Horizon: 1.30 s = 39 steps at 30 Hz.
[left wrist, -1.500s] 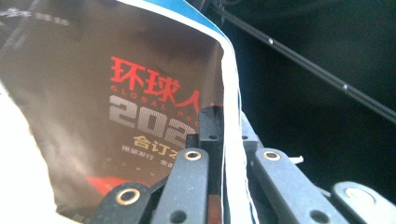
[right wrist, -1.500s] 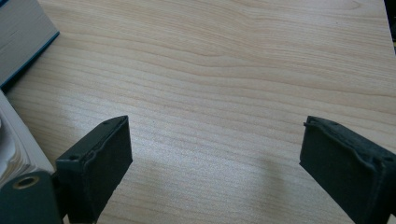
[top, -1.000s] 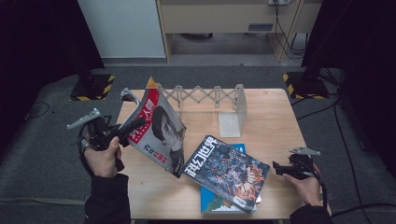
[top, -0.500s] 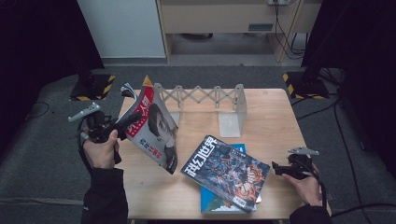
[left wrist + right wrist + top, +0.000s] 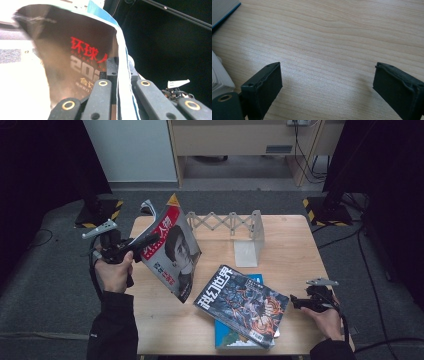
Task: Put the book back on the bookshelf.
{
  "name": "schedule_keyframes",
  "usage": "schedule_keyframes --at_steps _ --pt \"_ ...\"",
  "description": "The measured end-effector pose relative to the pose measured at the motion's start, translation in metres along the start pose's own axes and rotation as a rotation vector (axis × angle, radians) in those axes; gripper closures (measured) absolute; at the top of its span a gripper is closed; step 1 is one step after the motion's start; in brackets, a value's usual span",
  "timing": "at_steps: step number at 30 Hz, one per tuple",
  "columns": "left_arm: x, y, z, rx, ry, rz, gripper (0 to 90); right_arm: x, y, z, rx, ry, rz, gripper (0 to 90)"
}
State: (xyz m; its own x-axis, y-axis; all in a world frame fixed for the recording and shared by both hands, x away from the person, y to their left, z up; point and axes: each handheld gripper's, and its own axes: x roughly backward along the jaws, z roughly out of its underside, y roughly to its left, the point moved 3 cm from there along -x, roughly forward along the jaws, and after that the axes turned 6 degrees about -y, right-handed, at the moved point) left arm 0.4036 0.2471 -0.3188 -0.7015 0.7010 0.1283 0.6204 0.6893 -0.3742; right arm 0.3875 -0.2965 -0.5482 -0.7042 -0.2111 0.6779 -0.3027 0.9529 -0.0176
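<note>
Here the wooden table (image 5: 295, 245) carries an accordion-style metal rack (image 5: 235, 227) along its far edge and, near the front, a science-fiction magazine (image 5: 242, 302) lying on a blue book (image 5: 227, 340). The magazine with a face on its cover (image 5: 172, 252) hangs tilted above the table's left side, pinched at its edge by the left gripper (image 5: 150, 240), whose jaws press tight on the pages. The right gripper (image 5: 300, 302) rests spread wide at the table's right front corner, holding nothing. Likely the magazine goes into the rack: stand it upright first, line its lower edge up with a slot, and keep the pinch firm so the limp pages don't sag.
</note>
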Motion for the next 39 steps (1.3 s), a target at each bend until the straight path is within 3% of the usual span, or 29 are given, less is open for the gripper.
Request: schedule_keyframes --at_steps 11,12,13,14,17,30,35,36,39 --pt "-0.01 0.018 0.004 -0.03 0.051 -0.086 86.2 -0.001 0.001 0.001 0.013 0.013 -0.012 8.7" --pt "-0.012 0.022 0.003 -0.049 0.065 -0.116 86.2 -0.001 0.001 0.001 0.013 0.012 -0.012 8.7" --pt "-0.012 0.022 0.003 -0.049 0.065 -0.116 86.3 -0.001 0.001 0.001 0.013 0.012 -0.012 8.7" --pt "-0.013 0.027 0.003 -0.06 0.076 -0.146 86.2 -0.001 0.001 0.0 0.013 0.01 -0.011 8.7" --pt "-0.016 0.035 0.004 -0.076 0.08 -0.182 86.2 -0.001 0.001 0.0 0.01 0.009 -0.012 8.6" --pt "-0.027 0.049 0.005 -0.083 0.015 -0.275 86.2 -0.001 0.0 0.0 0.01 0.012 -0.013 8.6" --pt "-0.033 0.054 0.005 -0.103 -0.005 -0.329 86.2 -0.002 0.0 0.0 0.012 0.015 -0.012 8.6" --pt "-0.036 0.056 0.005 -0.114 -0.017 -0.368 86.2 -0.002 0.0 0.0 0.012 0.011 -0.01 8.6" --pt "-0.04 0.059 0.006 -0.119 -0.031 -0.394 86.2 -0.002 0.001 0.0 0.016 0.012 -0.01 8.6"
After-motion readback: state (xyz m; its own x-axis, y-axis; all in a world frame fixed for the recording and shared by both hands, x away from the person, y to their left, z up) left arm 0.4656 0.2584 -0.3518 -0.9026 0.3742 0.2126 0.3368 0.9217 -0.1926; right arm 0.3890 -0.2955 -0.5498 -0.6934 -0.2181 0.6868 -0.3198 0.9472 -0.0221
